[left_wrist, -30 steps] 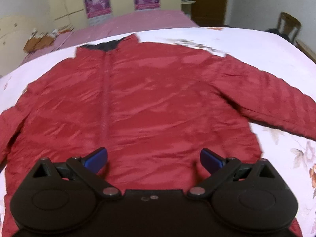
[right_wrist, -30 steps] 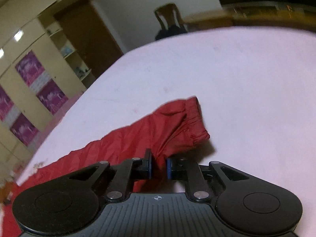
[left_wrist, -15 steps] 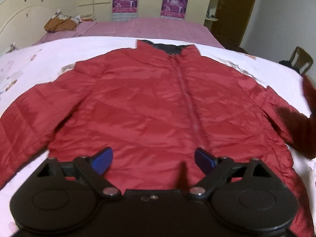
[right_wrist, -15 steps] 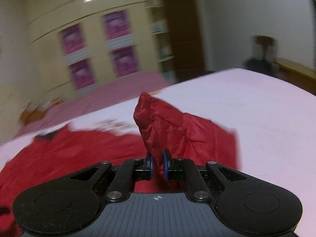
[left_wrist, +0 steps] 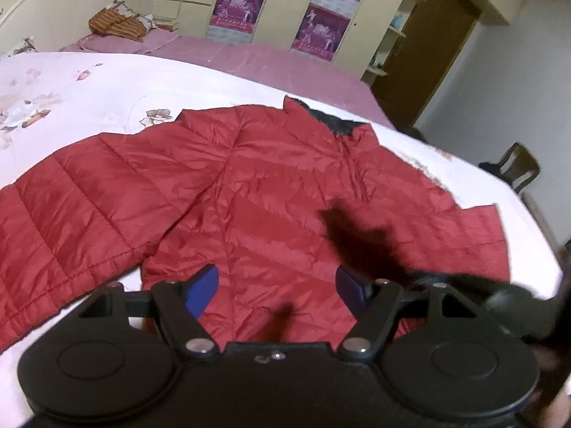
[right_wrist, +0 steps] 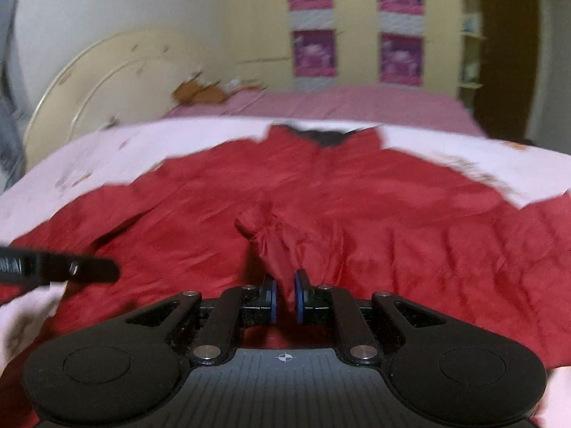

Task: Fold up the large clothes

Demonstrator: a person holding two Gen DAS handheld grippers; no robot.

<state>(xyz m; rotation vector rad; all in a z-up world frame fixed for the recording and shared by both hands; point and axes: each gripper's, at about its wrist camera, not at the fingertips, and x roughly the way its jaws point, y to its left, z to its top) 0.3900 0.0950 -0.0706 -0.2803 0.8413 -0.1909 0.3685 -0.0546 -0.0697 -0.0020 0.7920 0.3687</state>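
A red quilted jacket (left_wrist: 271, 192) lies front up on the white flowered bedcover (left_wrist: 71, 100), its dark-lined collar (left_wrist: 332, 125) at the far side. My left gripper (left_wrist: 276, 292) hovers over the hem near the left armpit. Its blue pads (left_wrist: 201, 292) are apart and closing, and only the flat jacket lies below them. The left sleeve (left_wrist: 71, 214) stretches out to the left. My right gripper (right_wrist: 285, 299) is shut on the right sleeve's cuff (right_wrist: 271, 242), holding it bunched over the jacket's (right_wrist: 392, 192) chest. It shows as a dark blur, the right gripper (left_wrist: 499, 296), beside my left one.
A pink bed (left_wrist: 271, 64) and cream headboard (right_wrist: 107, 82) lie beyond the bedcover. A wardrobe with purple posters (left_wrist: 242, 7) and a brown door (left_wrist: 428, 53) stand behind. A wooden chair (left_wrist: 517, 167) stands at the right. The left gripper's black body (right_wrist: 53, 269) juts in from the left.
My right gripper has carried the sleeve cuff from the far right of the bed over onto the jacket's front. My left gripper has moved left along the hem and its jaws have narrowed.
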